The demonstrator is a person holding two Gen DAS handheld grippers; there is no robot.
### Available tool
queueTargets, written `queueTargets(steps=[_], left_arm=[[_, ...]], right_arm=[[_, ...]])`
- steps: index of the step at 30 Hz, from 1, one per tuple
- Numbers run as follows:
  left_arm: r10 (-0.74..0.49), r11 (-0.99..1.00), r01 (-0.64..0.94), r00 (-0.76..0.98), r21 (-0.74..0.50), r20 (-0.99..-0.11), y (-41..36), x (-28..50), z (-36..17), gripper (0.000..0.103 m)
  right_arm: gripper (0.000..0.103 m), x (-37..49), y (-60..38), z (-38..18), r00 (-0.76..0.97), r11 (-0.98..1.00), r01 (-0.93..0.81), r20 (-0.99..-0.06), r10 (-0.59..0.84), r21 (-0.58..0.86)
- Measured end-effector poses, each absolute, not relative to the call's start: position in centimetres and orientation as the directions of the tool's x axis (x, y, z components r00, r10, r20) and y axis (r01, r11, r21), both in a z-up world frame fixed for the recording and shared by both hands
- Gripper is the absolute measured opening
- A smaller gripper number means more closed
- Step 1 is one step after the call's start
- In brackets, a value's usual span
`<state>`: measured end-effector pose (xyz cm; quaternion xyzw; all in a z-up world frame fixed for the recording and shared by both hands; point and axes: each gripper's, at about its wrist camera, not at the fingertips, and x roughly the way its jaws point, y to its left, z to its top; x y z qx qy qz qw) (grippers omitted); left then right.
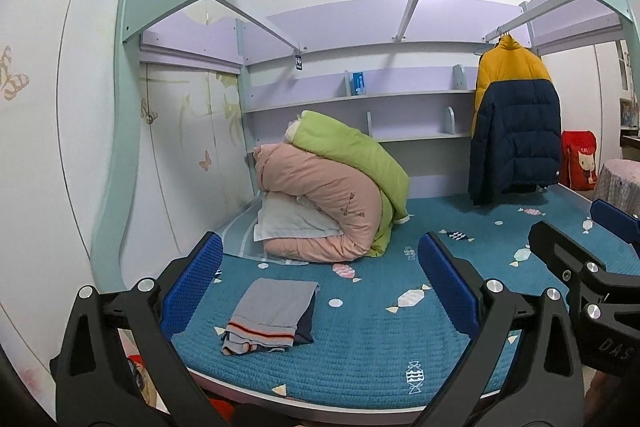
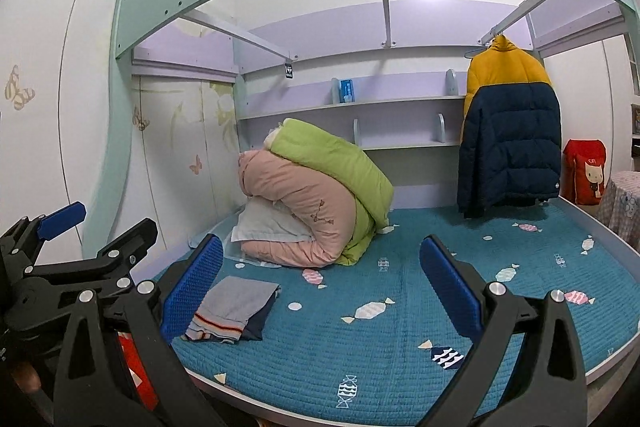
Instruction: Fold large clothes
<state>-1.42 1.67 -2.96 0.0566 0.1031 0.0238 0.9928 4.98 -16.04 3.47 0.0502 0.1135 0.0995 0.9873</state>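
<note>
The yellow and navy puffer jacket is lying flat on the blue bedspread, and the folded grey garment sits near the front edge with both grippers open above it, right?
Not quite. The puffer jacket hangs from a rail at the back right, as the right wrist view shows. The rest holds: the folded grey garment lies near the front of the blue bedspread, and the left gripper and right gripper are open.

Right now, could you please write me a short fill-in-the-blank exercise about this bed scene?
1. The folded grey garment lies on the ____ bedspread.
2. The green quilt rests on top of the ____ quilt.
3. The puffer jacket is navy below and ____ above.
4. Both the left gripper and the right gripper are ____.

Missing words: blue; pink; yellow; open
</note>
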Motion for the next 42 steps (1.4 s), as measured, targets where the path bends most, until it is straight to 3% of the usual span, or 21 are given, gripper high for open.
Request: queueTargets(steps=[42], left_arm=[[0.074,0.992,-0.053,0.981,0.114,-0.18,0.75,-1.5,-2.67,0.098]], right_arm=[[0.095,4.74,-16.15,3.48,0.957,0.98,-0.157,-0.225,0.181,0.121]])
